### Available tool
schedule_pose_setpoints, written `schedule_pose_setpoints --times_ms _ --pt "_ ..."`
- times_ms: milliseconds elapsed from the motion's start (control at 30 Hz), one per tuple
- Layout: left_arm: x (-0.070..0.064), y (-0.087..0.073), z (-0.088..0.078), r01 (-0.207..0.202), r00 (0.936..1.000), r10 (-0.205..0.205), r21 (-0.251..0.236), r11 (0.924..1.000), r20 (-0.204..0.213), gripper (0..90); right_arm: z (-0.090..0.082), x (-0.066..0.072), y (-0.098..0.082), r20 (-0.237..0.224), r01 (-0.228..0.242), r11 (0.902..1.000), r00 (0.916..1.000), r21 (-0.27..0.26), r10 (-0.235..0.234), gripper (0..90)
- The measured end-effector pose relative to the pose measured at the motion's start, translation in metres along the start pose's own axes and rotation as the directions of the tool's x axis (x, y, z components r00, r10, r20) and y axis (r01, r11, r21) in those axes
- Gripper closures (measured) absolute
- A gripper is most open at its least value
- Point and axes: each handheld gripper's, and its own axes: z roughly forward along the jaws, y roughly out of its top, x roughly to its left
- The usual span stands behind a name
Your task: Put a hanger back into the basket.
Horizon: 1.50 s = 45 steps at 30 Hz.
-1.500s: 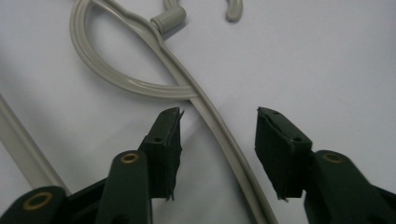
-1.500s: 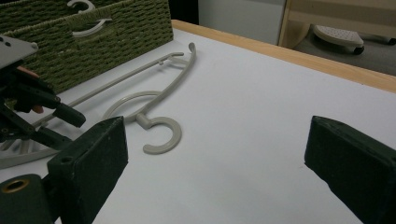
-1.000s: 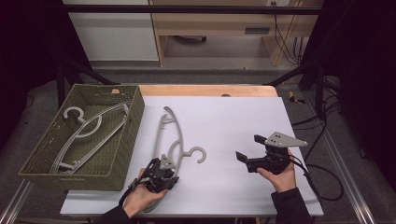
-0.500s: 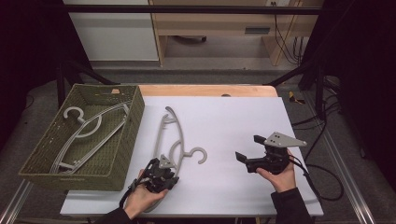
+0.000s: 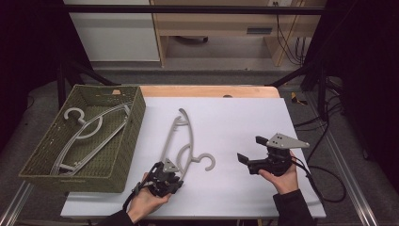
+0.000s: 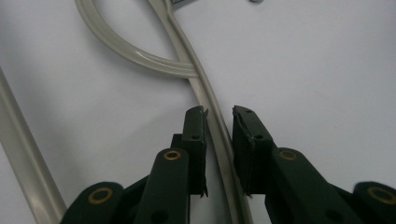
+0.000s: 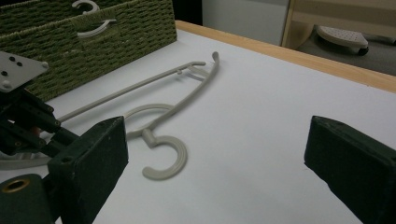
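A pale grey plastic hanger (image 5: 190, 136) lies flat on the white table, its hook toward the person. My left gripper (image 5: 175, 170) sits at the hanger's near end. In the left gripper view the jaws stand on either side of one thin hanger arm (image 6: 205, 93). They have just been closing, and a sliver of gap remains, so my left gripper (image 6: 219, 114) is open around it. My right gripper (image 5: 249, 149) hovers right of the hook, open wide and holding nothing. In its own view my right gripper (image 7: 215, 140) faces the hanger (image 7: 163, 112).
A green woven basket (image 5: 136, 113) stands at the table's left with another grey hanger (image 5: 89, 129) inside; the basket (image 7: 93, 42) also appears behind the left hand. A wooden strip (image 5: 207, 90) runs along the far table edge. Cables trail off the right side.
None of the hands or hangers has visibly shifted in the high view.
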Motion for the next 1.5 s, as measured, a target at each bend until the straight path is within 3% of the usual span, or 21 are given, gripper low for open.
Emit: schedule_pose_setpoints --times_ms 133,300,367,467,633,733,933,1100,1200,1367,1500 --pt "-0.002 -0.001 -0.001 -0.026 0.9983 0.025 0.012 0.9996 0.053 76.8 0.0 0.0 0.0 0.001 0.002 1.0 1.0 0.0 -0.002 6.3" --pt "-0.004 -0.002 -0.007 -0.097 0.995 0.095 0.046 0.9942 0.028 81.3 -0.001 0.0 0.0 0.001 0.003 1.0 1.0 0.0 -0.003 6.4" --pt "-0.002 -0.002 -0.009 -0.112 0.991 0.108 0.056 0.9921 0.08 81.9 -0.001 0.0 0.0 0.001 0.003 1.0 1.0 0.0 -0.003 6.4" --pt "-0.004 -0.002 -0.01 -0.173 0.9827 0.168 0.067 0.9826 0.078 81.7 -0.001 0.0 0.0 0.0 0.006 1.0 1.0 0.003 -0.006 6.4" --pt "-0.004 -0.005 -0.01 -0.203 0.978 0.2 0.049 0.978 0.06 80.8 0.0 0.0 0.0 -0.001 0.007 0.9999 1.0 0.009 -0.007 6.4" --pt "-0.008 -0.003 -0.007 -0.222 0.9744 0.219 0.071 0.9724 0.051 72.6 0.0 0.001 0.0 0.0 0.002 1.0 1.0 0.008 -0.002 6.4" --pt "-0.009 0.001 -0.004 -0.157 0.9869 0.153 0.096 0.9829 0.05 72.9 -0.001 0.001 0.001 -0.002 0.003 1.0 1.0 -0.003 -0.003 6.4" --pt "-0.012 0.005 -0.004 -0.187 0.9823 0.186 0.134 0.9731 0.022 77.9 0.0 0.002 0.001 -0.007 0.007 1.0 1.0 0.0 -0.007 6.4" --pt "-0.01 0.006 -0.004 -0.179 0.9838 0.176 0.129 0.9753 0.034 81.6 0.0 0.002 0.0 -0.005 0.005 1.0 1.0 0.006 -0.005 6.4" --pt "-0.01 0.004 -0.005 -0.196 0.9806 0.194 0.116 0.9737 0.029 82.0 0.001 0.002 0.0 -0.005 0.009 0.9999 1.0 0.01 -0.009 6.4" --pt "-0.007 0.003 -0.013 -0.187 0.9821 0.184 0.079 0.9792 0.037 82.1 0.0 0.002 0.0 -0.005 0.007 0.9999 1.0 0.009 -0.007 6.5"
